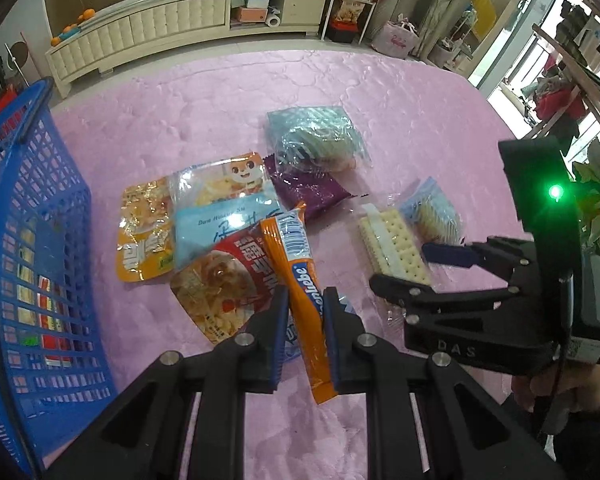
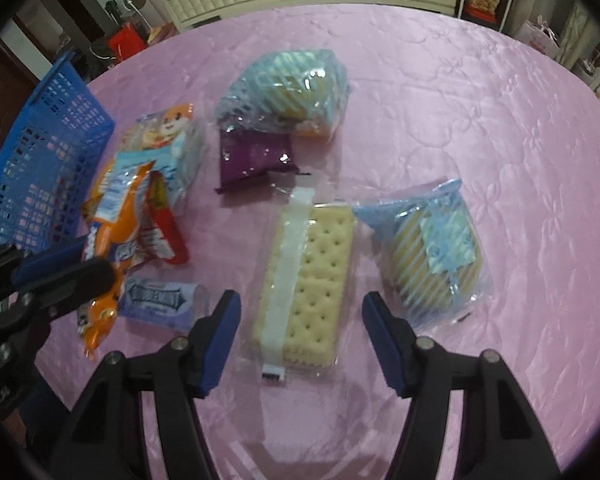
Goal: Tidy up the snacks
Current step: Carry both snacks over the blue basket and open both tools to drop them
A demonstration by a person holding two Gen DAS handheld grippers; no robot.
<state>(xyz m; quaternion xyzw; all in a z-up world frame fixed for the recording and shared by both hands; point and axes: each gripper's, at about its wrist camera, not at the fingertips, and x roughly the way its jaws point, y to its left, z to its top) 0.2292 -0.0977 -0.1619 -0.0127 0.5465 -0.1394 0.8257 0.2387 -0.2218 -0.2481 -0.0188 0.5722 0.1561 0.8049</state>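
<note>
My left gripper (image 1: pixel 306 312) is shut on a long orange snack stick pack (image 1: pixel 300 292) and holds it over a pile of snack packets (image 1: pixel 204 216) on the pink table. The stick pack also shows in the right wrist view (image 2: pixel 112 236), with the left gripper (image 2: pixel 66 270) around it. My right gripper (image 2: pixel 300 312) is open, its jaws on either side of a clear-wrapped cracker pack (image 2: pixel 308 276). In the left wrist view the right gripper (image 1: pixel 410 266) sits over the cracker pack (image 1: pixel 396 244). A blue mesh basket (image 1: pixel 32 248) stands at the left with some packets inside.
A purple packet (image 2: pixel 252 156) and a blue striped bun bag (image 2: pixel 288 92) lie behind the crackers. Another blue striped bun bag (image 2: pixel 432 252) lies right of them. A small lilac bar (image 2: pixel 158 304) lies left of them. The pink tablecloth (image 2: pixel 480 120) stretches right and back.
</note>
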